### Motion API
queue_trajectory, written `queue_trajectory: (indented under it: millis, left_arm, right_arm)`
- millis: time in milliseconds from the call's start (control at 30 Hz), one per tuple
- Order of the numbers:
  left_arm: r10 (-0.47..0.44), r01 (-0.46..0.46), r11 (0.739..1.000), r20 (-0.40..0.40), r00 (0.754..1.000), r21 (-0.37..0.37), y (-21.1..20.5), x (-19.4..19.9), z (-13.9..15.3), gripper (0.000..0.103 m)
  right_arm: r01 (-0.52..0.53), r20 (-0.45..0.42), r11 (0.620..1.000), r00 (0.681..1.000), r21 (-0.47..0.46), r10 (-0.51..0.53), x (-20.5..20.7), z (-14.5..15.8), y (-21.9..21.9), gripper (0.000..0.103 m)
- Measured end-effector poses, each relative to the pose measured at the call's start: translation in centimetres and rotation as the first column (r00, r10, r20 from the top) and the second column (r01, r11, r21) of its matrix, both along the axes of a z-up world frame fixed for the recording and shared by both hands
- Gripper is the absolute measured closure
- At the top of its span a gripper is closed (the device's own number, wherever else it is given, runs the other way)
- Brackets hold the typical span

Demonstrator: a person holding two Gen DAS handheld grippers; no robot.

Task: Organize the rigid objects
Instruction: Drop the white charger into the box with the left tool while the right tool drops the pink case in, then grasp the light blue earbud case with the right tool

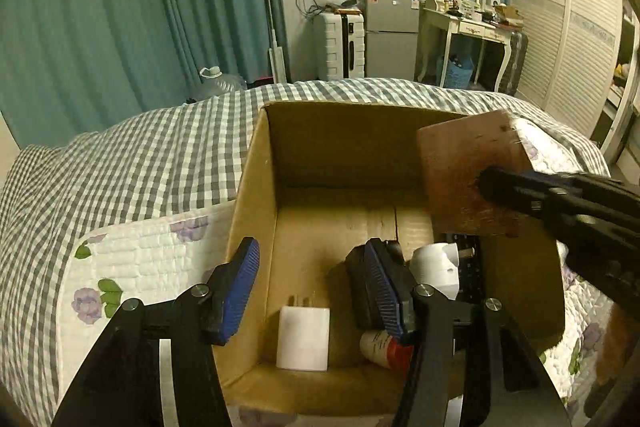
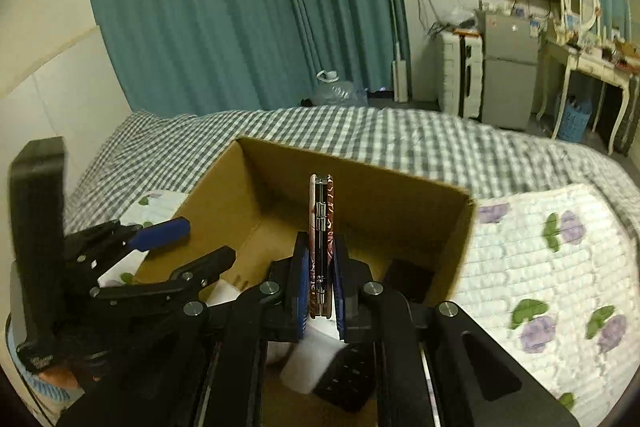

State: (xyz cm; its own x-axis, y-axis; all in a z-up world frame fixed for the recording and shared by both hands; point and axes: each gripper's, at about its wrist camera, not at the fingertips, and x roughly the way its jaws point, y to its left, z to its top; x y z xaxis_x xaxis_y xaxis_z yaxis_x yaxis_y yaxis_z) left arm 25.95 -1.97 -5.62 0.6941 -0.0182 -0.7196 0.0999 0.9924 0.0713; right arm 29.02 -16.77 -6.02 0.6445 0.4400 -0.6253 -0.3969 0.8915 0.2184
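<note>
An open cardboard box (image 1: 256,187) (image 2: 400,195) stands on the bed. My left gripper (image 1: 312,259) (image 2: 200,243) hangs open over its left half. A white charger plug (image 1: 303,337) lies flat on the box floor below the gap, and neither pad touches it. From the right, my right gripper (image 1: 486,183) (image 2: 321,267) is shut on a flat brown hinged case (image 1: 468,175) (image 2: 322,227). It holds the case upright above the box's right side, and the right wrist view shows the case edge-on.
In the box lie a black block (image 1: 356,279), a white piece (image 1: 436,267) (image 2: 308,359), a red-capped bottle (image 1: 384,347) and a black remote (image 1: 468,267) (image 2: 348,379). A grey checked cover (image 1: 160,147) and a floral quilt (image 2: 540,247) surround the box. Furniture stands far behind.
</note>
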Motion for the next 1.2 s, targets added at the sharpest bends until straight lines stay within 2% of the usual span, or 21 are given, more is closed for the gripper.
queue_trajectory:
  millis: [200, 267, 300, 333, 467, 567, 700, 833, 1000, 1200]
  left_arm:
    - [0.017, -0.017, 1.0, 0.018, 1.0, -0.006, 0.5, -1.8, 1.0, 0.043]
    - [0.021, -0.021, 1.0, 0.024, 0.999, -0.009, 0.6, -2.6, 1.6, 0.042]
    - [0.023, -0.023, 1.0, 0.027, 0.999, -0.012, 0.7, -2.9, 1.8, 0.042]
    - [0.026, -0.025, 1.0, 0.029, 0.999, -0.014, 0.7, -3.3, 2.1, 0.042]
    - [0.035, -0.034, 0.999, 0.048, 0.998, -0.015, 0.8, -5.6, 3.4, 0.04]
    - [0.047, -0.046, 0.999, 0.059, 0.997, -0.014, 1.0, -7.4, 4.3, 0.039]
    - [0.08, -0.08, 0.997, 0.065, 0.995, -0.01, 1.6, -10.1, 5.0, 0.037]
    - [0.11, -0.11, 0.994, 0.064, 0.992, -0.009, 2.3, -12.8, 5.1, 0.036]
    - [0.13, -0.131, 0.991, 0.046, 0.99, 0.01, 2.6, -15.3, 3.5, 0.035]
    - [0.193, -0.193, 0.981, -0.043, 0.98, 0.003, 4.1, -16.9, -1.4, 0.035]
  right_arm:
    - [0.02, -0.067, 1.0, 0.998, 0.02, -0.018, 0.8, -1.0, 1.1, 0.093]
    - [0.022, -0.054, 0.999, 0.998, 0.042, -0.02, 0.4, -0.5, 0.7, 0.078]
    - [0.034, -0.039, 0.998, 0.999, 0.053, -0.032, 0.0, 0.1, 0.3, 0.057]
    - [0.046, -0.022, 0.997, 0.999, 0.059, -0.045, -0.3, 0.7, -0.1, 0.045]
    - [0.073, 0.045, 0.997, 0.996, 0.034, -0.075, -2.7, 2.8, -1.7, 0.044]
    - [0.102, 0.081, 0.995, 0.991, 0.013, -0.103, -5.2, 3.7, -3.2, 0.038]
    - [0.12, 0.096, 0.993, 0.988, -0.007, -0.119, -8.2, 4.4, -4.4, 0.035]
    - [0.121, 0.084, 0.992, 0.99, -0.045, -0.117, -11.3, 3.9, -4.8, 0.031]
    - [0.105, 0.025, 0.99, 0.994, -0.09, -0.103, -14.2, 0.7, -4.1, 0.025]
    - [0.043, -0.083, 0.986, 0.995, -0.161, -0.057, -14.5, -5.1, -1.6, 0.025]
